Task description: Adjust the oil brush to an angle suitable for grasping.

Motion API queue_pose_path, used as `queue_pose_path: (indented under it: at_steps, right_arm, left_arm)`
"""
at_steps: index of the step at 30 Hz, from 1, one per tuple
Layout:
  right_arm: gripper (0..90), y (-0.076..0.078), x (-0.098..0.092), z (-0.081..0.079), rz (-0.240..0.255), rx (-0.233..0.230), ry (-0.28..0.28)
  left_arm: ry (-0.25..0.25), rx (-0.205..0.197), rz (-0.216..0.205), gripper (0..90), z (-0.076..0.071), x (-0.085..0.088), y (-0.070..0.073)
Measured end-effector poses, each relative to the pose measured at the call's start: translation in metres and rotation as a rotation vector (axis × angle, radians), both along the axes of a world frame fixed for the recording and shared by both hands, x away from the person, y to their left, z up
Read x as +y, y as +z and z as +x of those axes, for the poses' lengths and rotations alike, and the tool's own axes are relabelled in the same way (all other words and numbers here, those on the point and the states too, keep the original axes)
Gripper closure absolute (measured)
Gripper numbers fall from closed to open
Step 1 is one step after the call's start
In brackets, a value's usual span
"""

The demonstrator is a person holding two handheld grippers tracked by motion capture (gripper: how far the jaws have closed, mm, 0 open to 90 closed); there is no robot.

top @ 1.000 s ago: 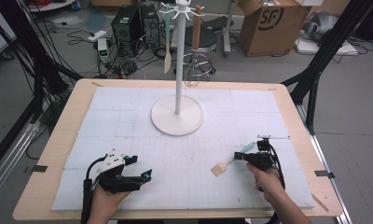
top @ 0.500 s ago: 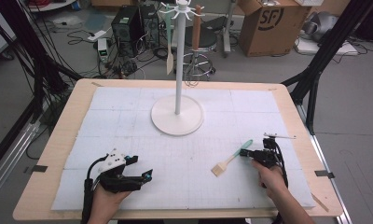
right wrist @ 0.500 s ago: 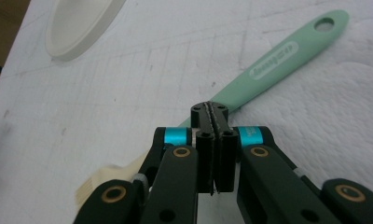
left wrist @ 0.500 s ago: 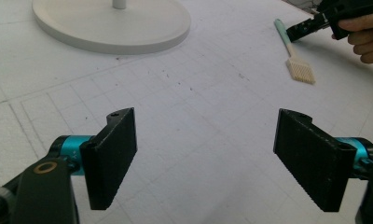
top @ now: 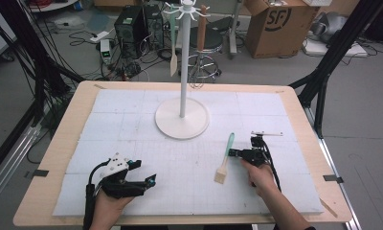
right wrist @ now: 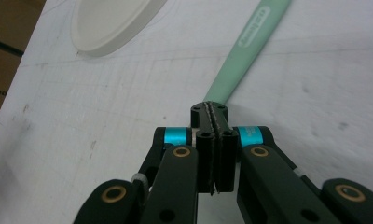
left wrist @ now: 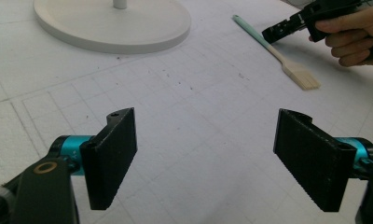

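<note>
Right now my right claw (top: 233,153) has its jaws pressed flat together, pad against pad, nothing between them. In the right gripper view the closed tips sit at the mint-green handle of the pastry brush (right wrist: 248,44), which runs away from them up and to the right; whether the tips actually touch the handle I cannot tell. From above, the brush (top: 225,159) lies flat on the white foam mat (top: 132,124), just left of my right claw's tips, green handle end pointing away from me toward the stand, pale bristles toward my side of the table. My right hand (top: 259,175) wraps the gripper body behind the jaws, cable trailing back along the forearm.

My left claw (top: 150,181) is spread wide, both black pads well apart with bare mat between them, holding nothing. It rests low over the mat at the near left, well apart from the brush. Looking along it, the brush (left wrist: 281,58) sits far ahead and to the right, with my right claw (left wrist: 268,35) at its handle.

Beyond both claws stands the white rack stand (top: 182,117), round base on the mat, near the brush handle's far end but apart from it. A pale spatula (top: 173,48) and a brown utensil (top: 203,28) hang from its top hooks.
</note>
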State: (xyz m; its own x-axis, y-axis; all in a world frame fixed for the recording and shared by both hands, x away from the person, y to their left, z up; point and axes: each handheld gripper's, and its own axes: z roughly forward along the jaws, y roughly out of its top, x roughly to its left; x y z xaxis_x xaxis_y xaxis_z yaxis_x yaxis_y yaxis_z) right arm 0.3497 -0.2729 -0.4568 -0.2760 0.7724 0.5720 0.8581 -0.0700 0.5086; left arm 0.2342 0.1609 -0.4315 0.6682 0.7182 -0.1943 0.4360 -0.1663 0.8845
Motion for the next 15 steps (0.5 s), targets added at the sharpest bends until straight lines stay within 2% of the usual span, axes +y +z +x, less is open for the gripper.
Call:
queue_pose_path:
  at_steps: [6, 11, 15]
  right_arm:
    - [89.7, 0.001, 0.023, 0.000, -0.005, 0.000, 0.063]
    - [89.7, 0.008, 0.031, -0.006, 0.006, -0.015, 0.092]
    - [89.7, 0.014, 0.042, -0.012, -0.045, -0.045, 0.132]
  left_arm:
    - [0.003, 0.001, 0.001, 21.9, -0.001, 0.001, 0.000]
    - [0.001, -0.002, 0.002, 21.9, -0.001, 0.001, 0.001]
    - [-0.002, -0.002, 0.004, 21.9, -0.002, 0.000, 0.001]
